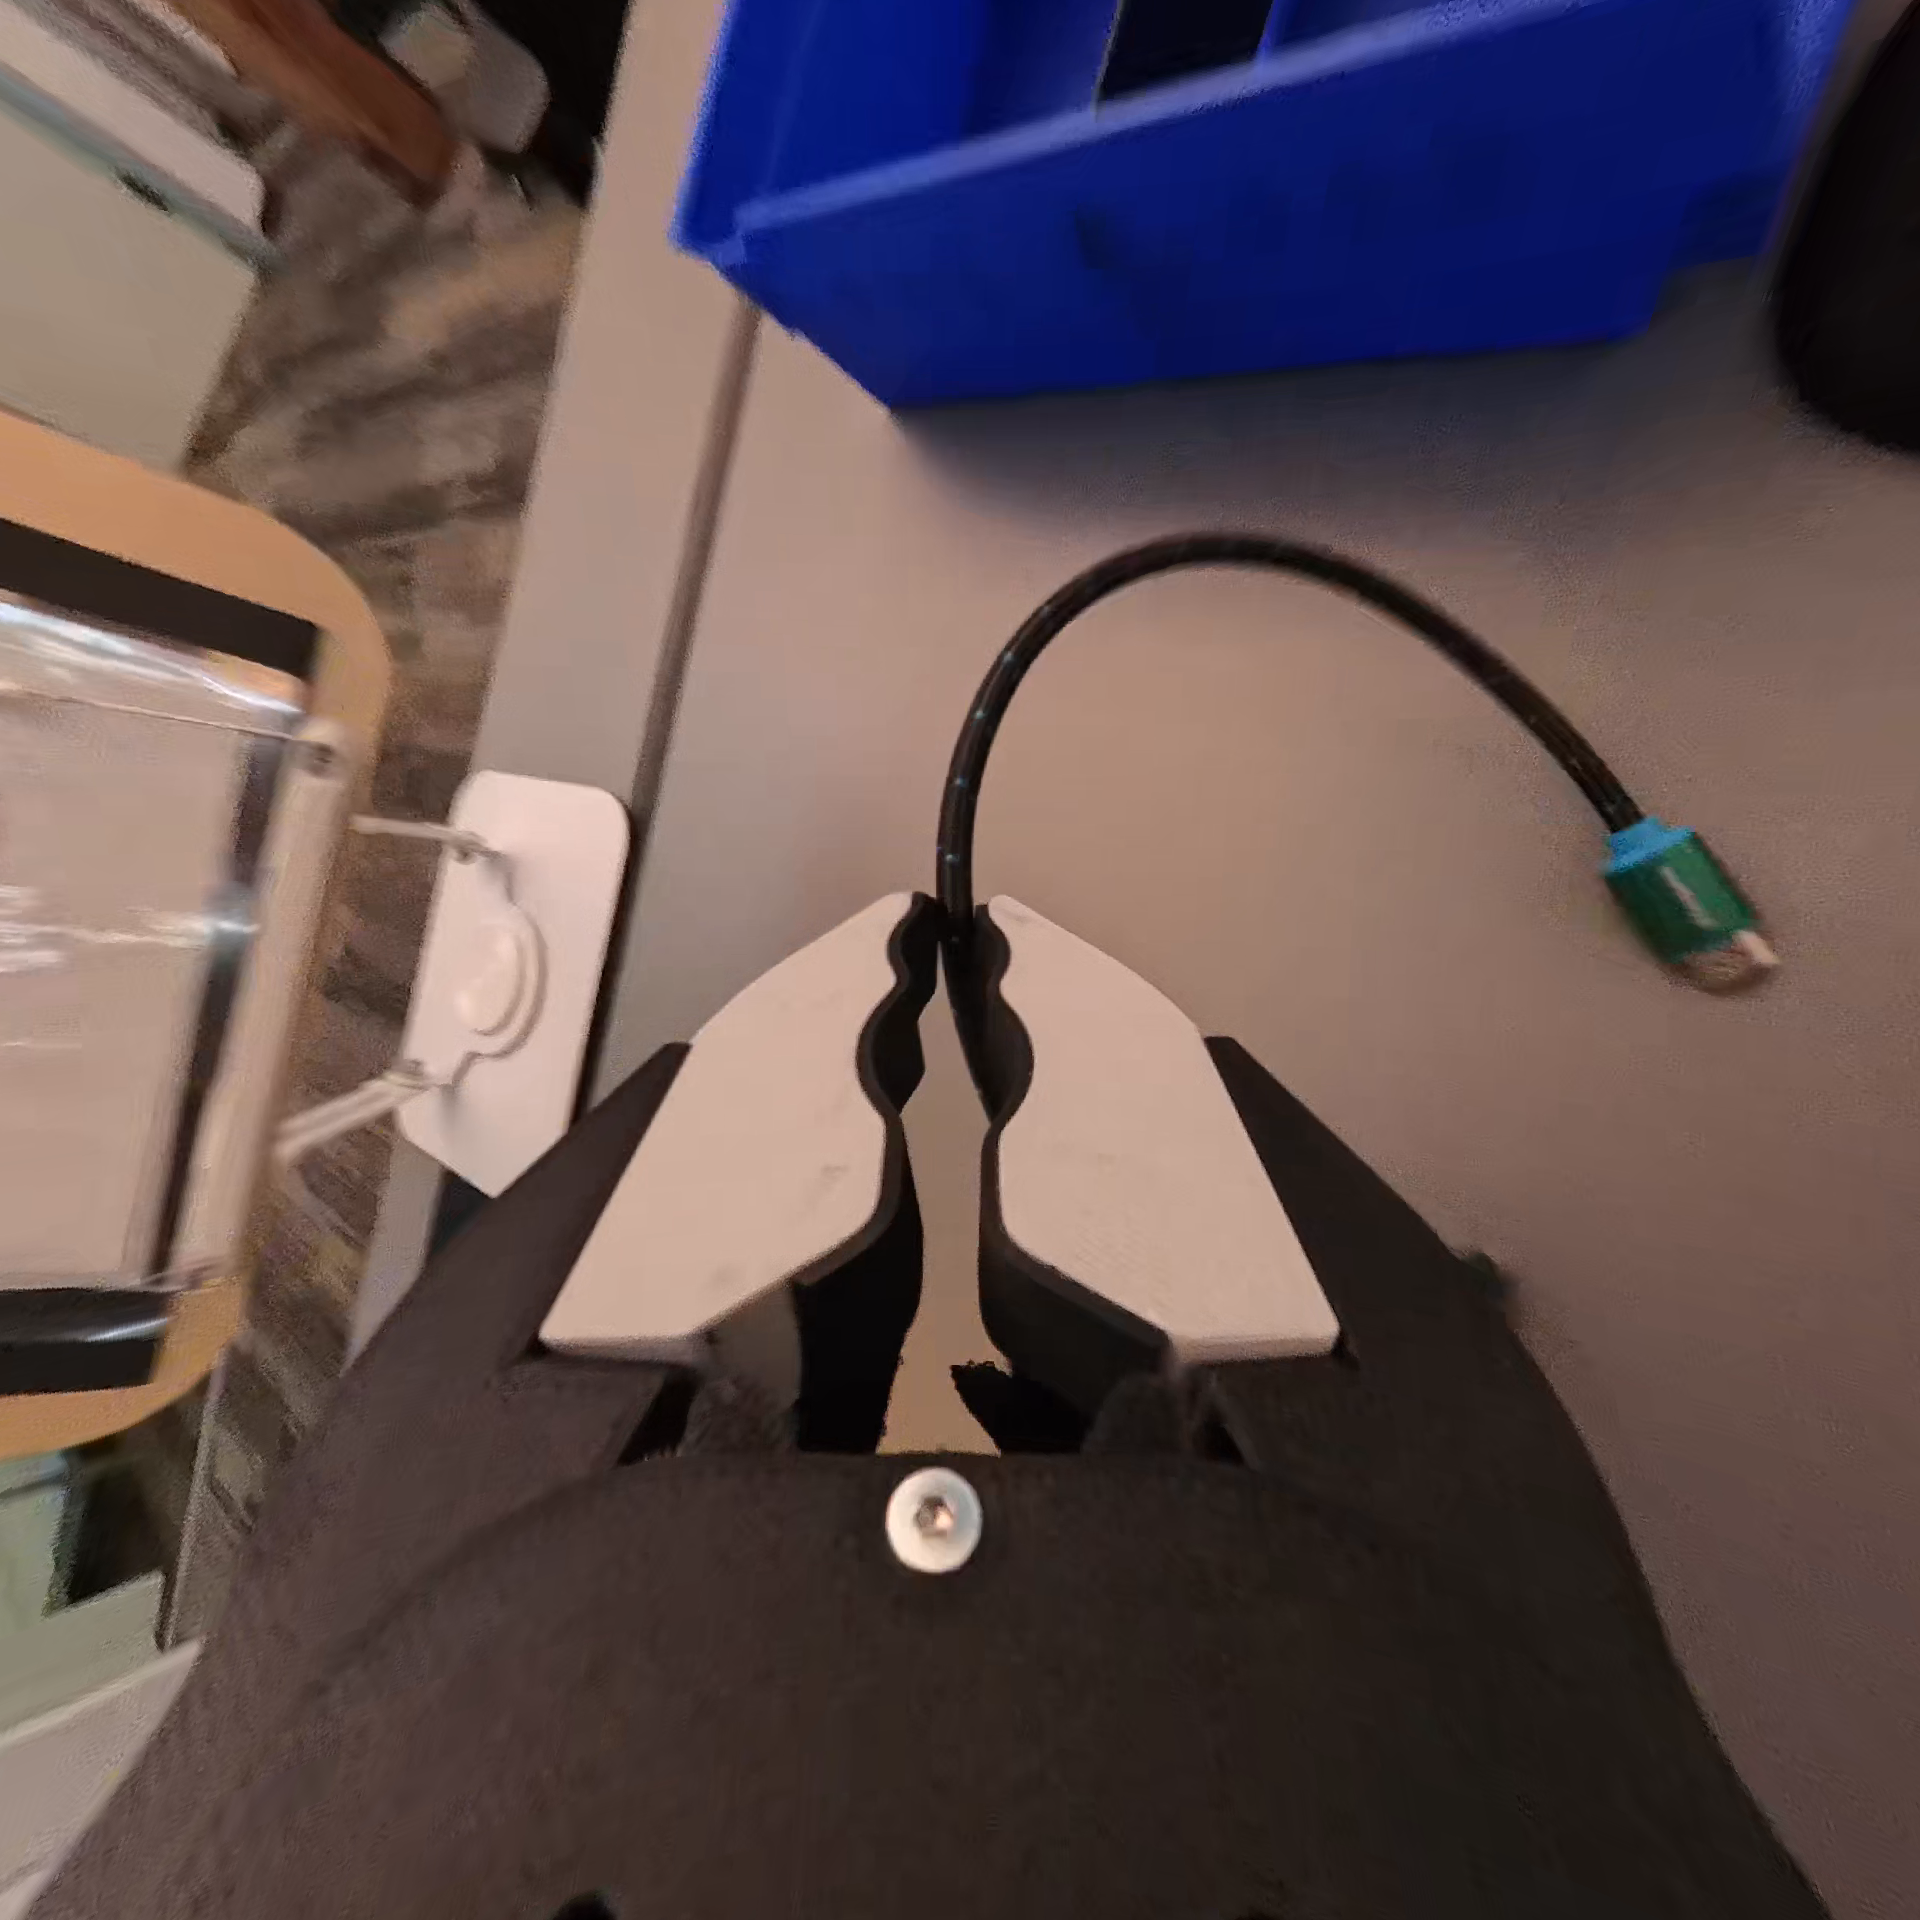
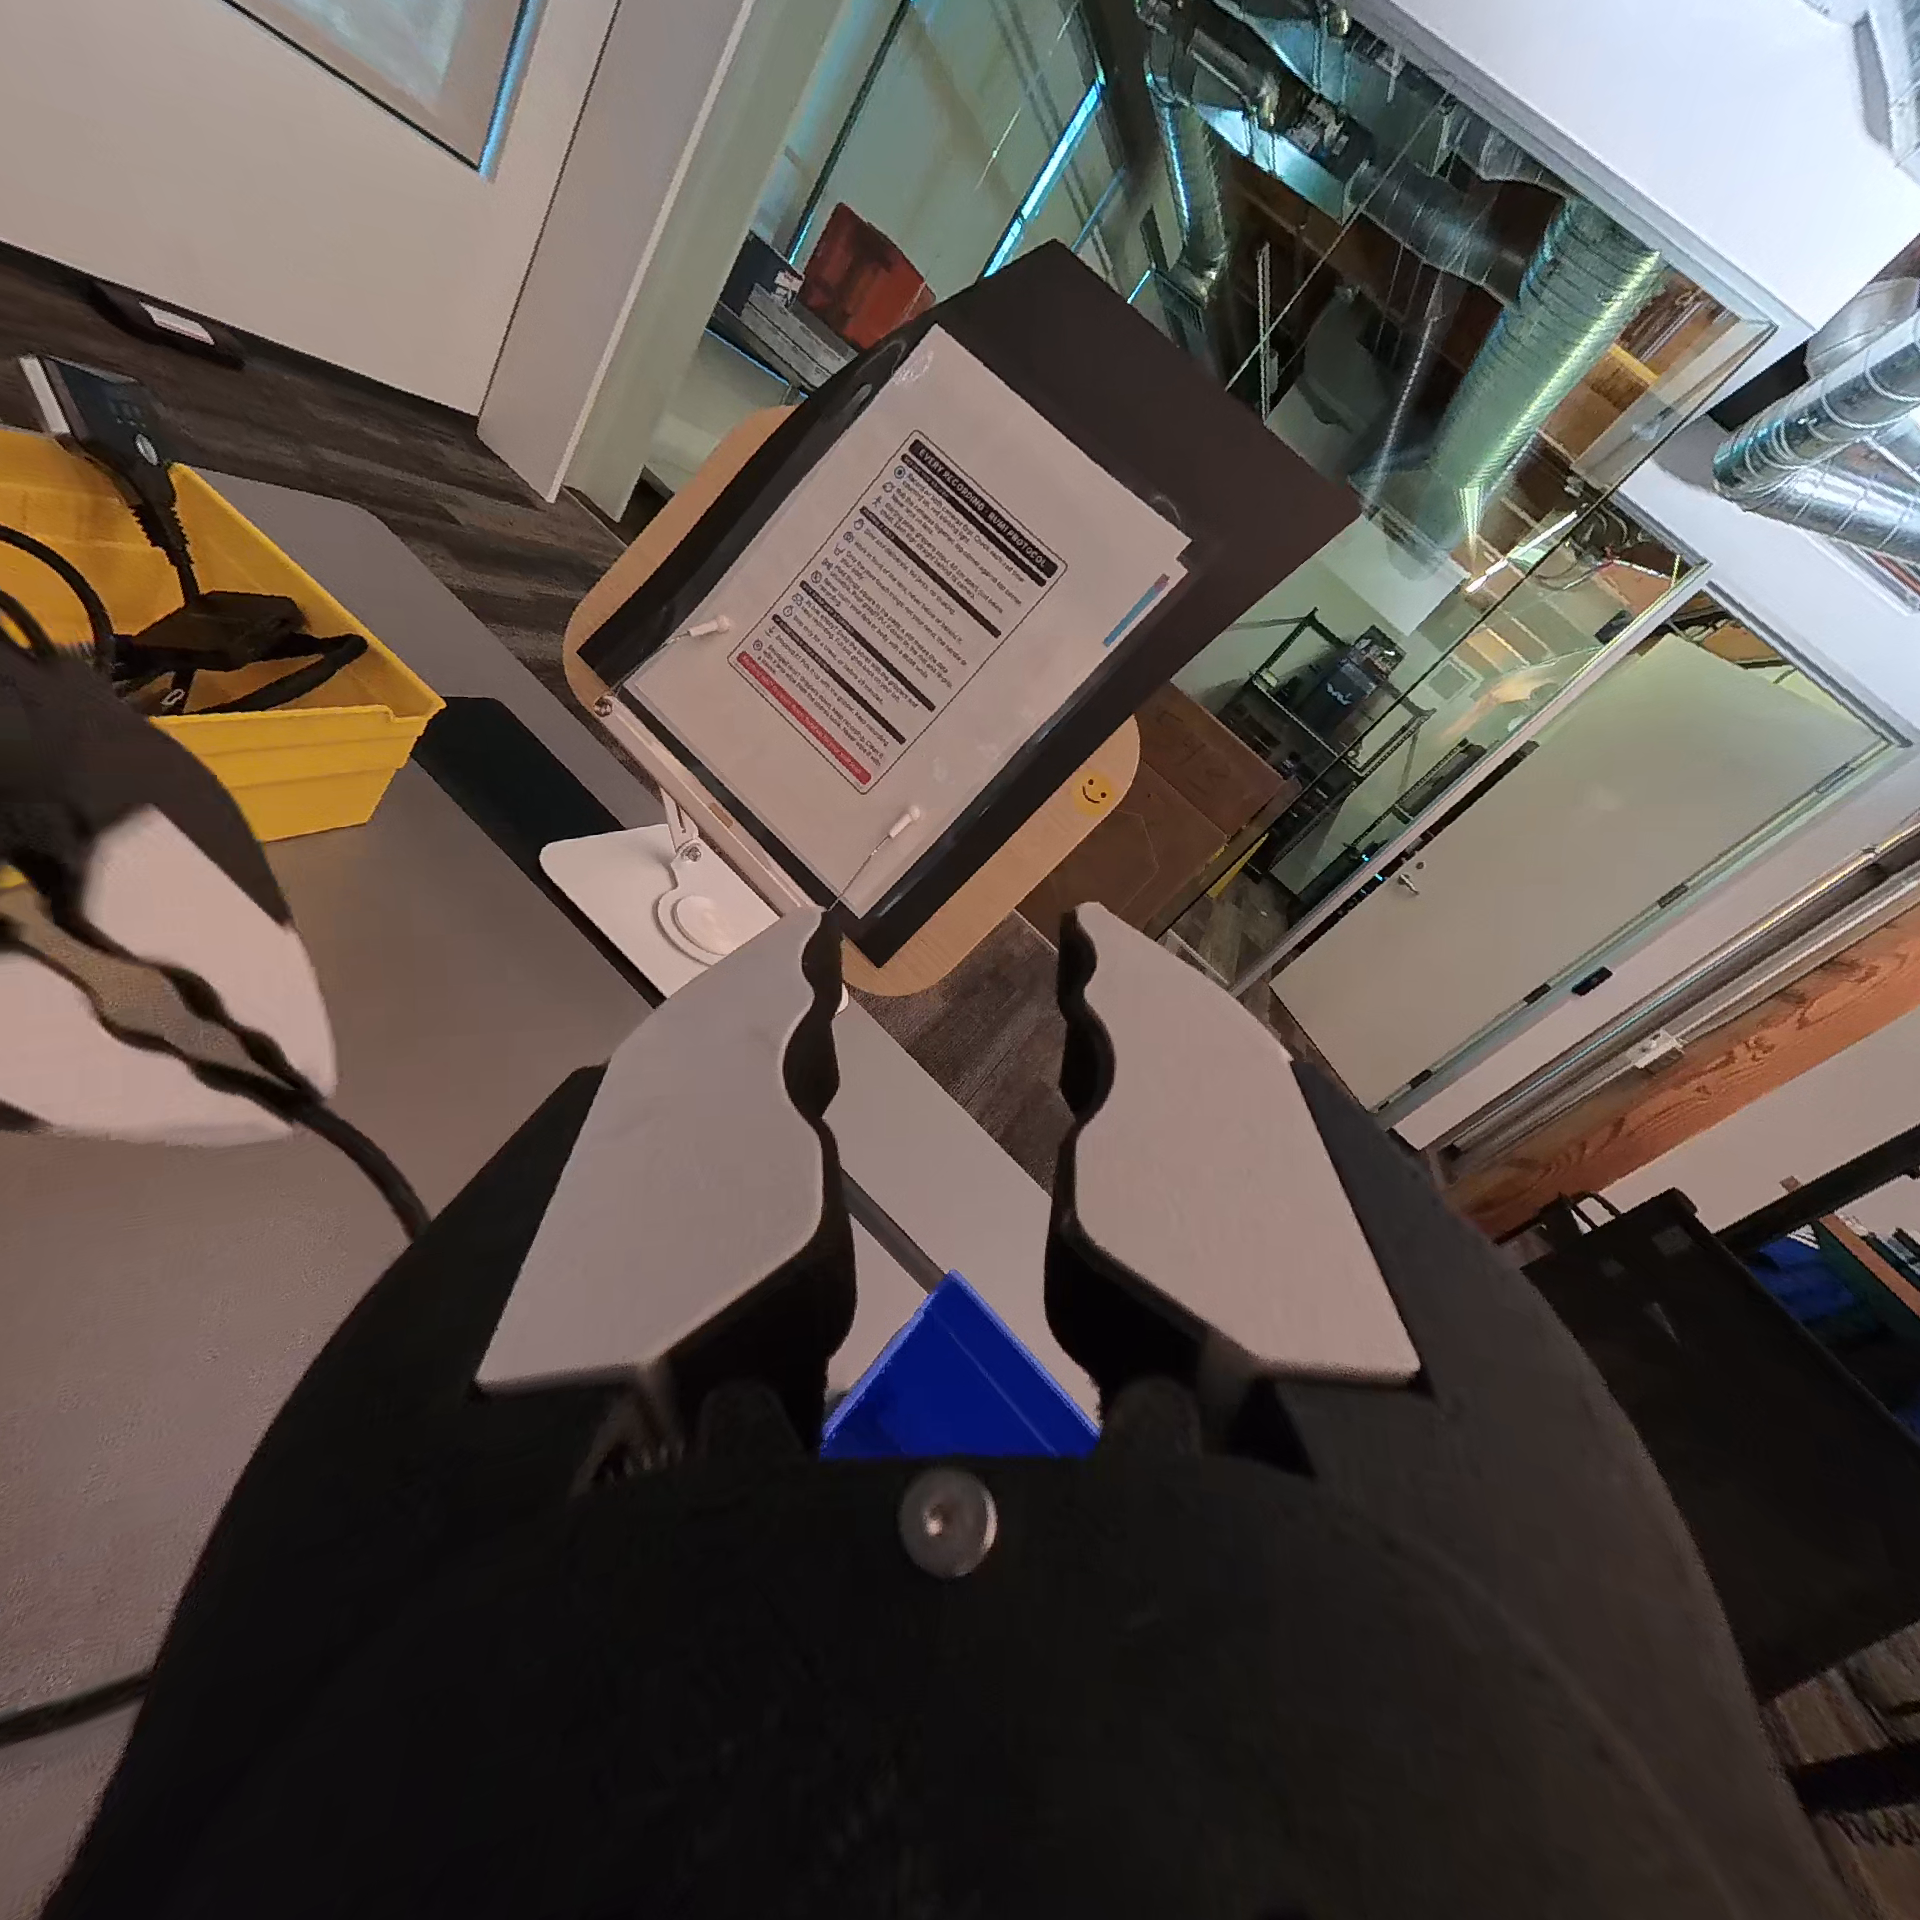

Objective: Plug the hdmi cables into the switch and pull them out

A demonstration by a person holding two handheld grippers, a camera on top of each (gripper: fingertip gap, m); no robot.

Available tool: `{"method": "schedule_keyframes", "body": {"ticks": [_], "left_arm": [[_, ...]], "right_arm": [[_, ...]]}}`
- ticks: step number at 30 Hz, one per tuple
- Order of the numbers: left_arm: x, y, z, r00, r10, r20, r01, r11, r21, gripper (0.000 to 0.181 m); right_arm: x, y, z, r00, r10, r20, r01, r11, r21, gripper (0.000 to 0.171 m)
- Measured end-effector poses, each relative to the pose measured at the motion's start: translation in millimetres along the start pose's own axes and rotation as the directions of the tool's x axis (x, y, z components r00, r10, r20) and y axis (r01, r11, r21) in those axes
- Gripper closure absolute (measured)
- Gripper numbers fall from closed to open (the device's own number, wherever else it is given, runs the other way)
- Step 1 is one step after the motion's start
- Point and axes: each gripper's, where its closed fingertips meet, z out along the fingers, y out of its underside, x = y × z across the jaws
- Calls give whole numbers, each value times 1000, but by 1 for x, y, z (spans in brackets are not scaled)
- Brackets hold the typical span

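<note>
Grey and plain, the counter (image 1: 1299, 1091) fills most of the left wrist view, and its left edge drops to a blurred patterned floor. At the far side stands a blue bin (image 1: 1195, 208), cut off by the top of the picture. The left tool (image 1: 951, 914) is pressed together on a black hdmi cable (image 1: 1195, 561), pinching it at the tips. From there the cable goes up in an arch and comes down to the right, where its green plug (image 1: 1673, 904) lies free on the counter, well apart from the tool. How the cable continues behind the fingers is hidden.

In the right wrist view the right tool (image 2: 940, 935) is spread and holds nothing. It points upward at a framed sheet (image 2: 894, 623) on a white stand. A yellow bin (image 2: 260, 675) with dark cables is at the far left. The left tool (image 2: 156, 966) shows blurred at the left edge. I cannot make out the switch in either view.
</note>
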Motion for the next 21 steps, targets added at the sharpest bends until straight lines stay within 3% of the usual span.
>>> {"method": "schedule_keyframes", "body": {"ticks": [1, 6, 11, 15, 17, 19, 21], "left_arm": [[2, 8, 18, 1000, -13, -8, 13, 999, -40, 176], [6, 39, 82, 987, -158, -19, 154, 981, -117, 176], [-6, 46, 99, 969, -237, 76, 242, 967, -77, 174], [-37, 24, 65, 925, -364, 109, 357, 931, 80, 167], [-59, 17, 36, 897, -429, 107, 413, 900, 139, 149], [-89, 28, 2, 864, -480, 148, 459, 875, 155, 137], [-128, 64, -37, 791, -558, 251, 535, 830, 159, 128]], "right_arm": [[0, 0, 0, 1000, -1, 2, 1, 1000, 0, 130], [0, 4, 3, 1000, -20, 9, 20, 1000, -16, 130], [7, 10, 2, 999, -46, -19, 45, 998, -46, 130], [14, 6, -3, 999, -24, -35, 24, 1000, -14, 129], [15, 4, -5, 999, -10, -34, 10, 1000, 5, 129], [15, 2, -7, 1000, -1, -30, 2, 1000, 14, 129], [15, 2, -7, 1000, -4, -31, 5, 1000, 11, 129]]}}
